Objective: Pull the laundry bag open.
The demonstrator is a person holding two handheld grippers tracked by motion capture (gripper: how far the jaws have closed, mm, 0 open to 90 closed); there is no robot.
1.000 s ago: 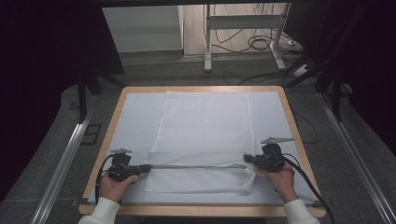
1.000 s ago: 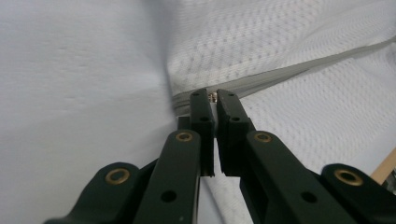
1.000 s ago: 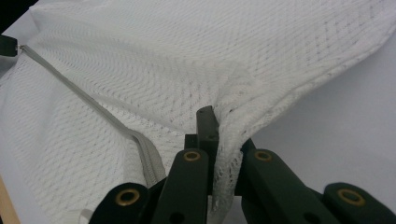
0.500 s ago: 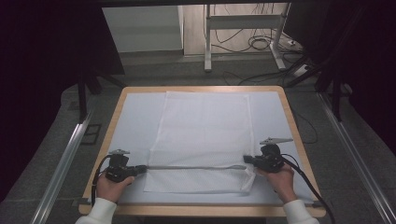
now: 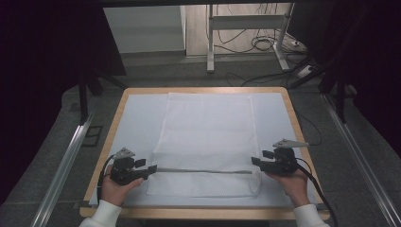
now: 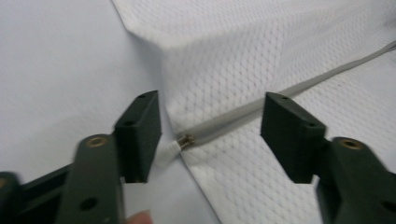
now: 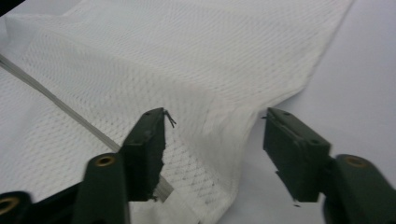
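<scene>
At the tabletop's near edge, gripping a black two-jaw tool in each hand. Keeping the left tool (image 5: 152, 168) and the right tool (image 5: 256, 162) spread, having just been opening both off the ends of a thin grey rod (image 5: 203, 171). Pinching nothing now. Along the left tool, leaving the rod's brass-tipped end lying loose between the jaws, touching neither pad. Along the right tool, straddling a rumpled edge of cloth, with the rod running past one jaw.

Just beyond, resting that rod straight across the near part of a white honeycomb-mesh cloth (image 5: 208, 127), itself lying spread lengthwise down the middle of the pale mat (image 5: 137, 123) inside the wooden rim (image 5: 118, 118).

Judging by this: setting the rod in place looking done and the release finishing. Probably still needing to wrap or fold the cloth about the rod, though not telling which.

Farther off, nothing crowding the mat. Flanking the tabletop, metal rails (image 5: 71, 156). Beyond the far rim, white frame legs (image 5: 210, 42) and dark cables (image 5: 265, 45) lying on the floor, well apart from the work.
</scene>
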